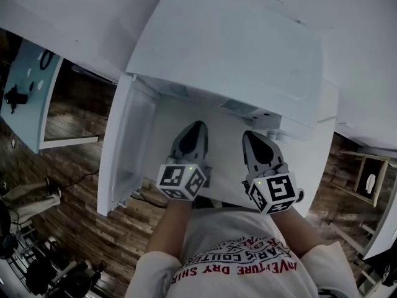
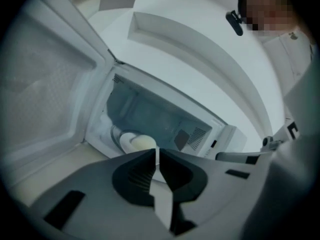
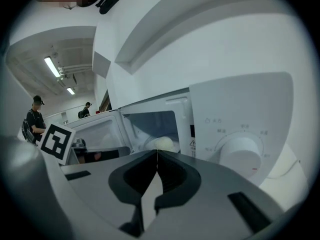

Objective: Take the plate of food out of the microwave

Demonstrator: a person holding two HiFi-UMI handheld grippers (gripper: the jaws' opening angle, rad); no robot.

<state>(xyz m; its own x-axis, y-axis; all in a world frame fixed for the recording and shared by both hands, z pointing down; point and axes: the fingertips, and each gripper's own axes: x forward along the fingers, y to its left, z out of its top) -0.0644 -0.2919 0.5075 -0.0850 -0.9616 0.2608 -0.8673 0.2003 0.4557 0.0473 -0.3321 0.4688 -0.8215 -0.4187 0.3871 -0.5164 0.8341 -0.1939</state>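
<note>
Since the white, hinged microwave door [image 1: 127, 148] already stands swung wide to the left, what I have to do well now is the reach and the grip. The white box-shaped microwave oven [image 1: 236, 54] sits at the front edge of the white bench [image 1: 68, 17]. The white plate with its pale, rounded mound of food [image 2: 136, 143] rests on the floor of the cavity, toward the front edge as far as I can judge. Its near rim is hidden behind my own jaws. My left gripper [image 1: 196, 126] and my right gripper [image 1: 250, 136] both hover just outside the opening, side by side and apart from each other. Each has its jaws pressed together on nothing, and neither touches the plate. I judge the next move calls for parting the jaws before I go in, then taking the plate by its rim, not by the food. I should keep the plate level as it comes out, so the mound does not slide. The right gripper is close to the round white dial [image 3: 240, 151] on the control panel. I ought to steer left of it and keep clear of the door frame.
</note>
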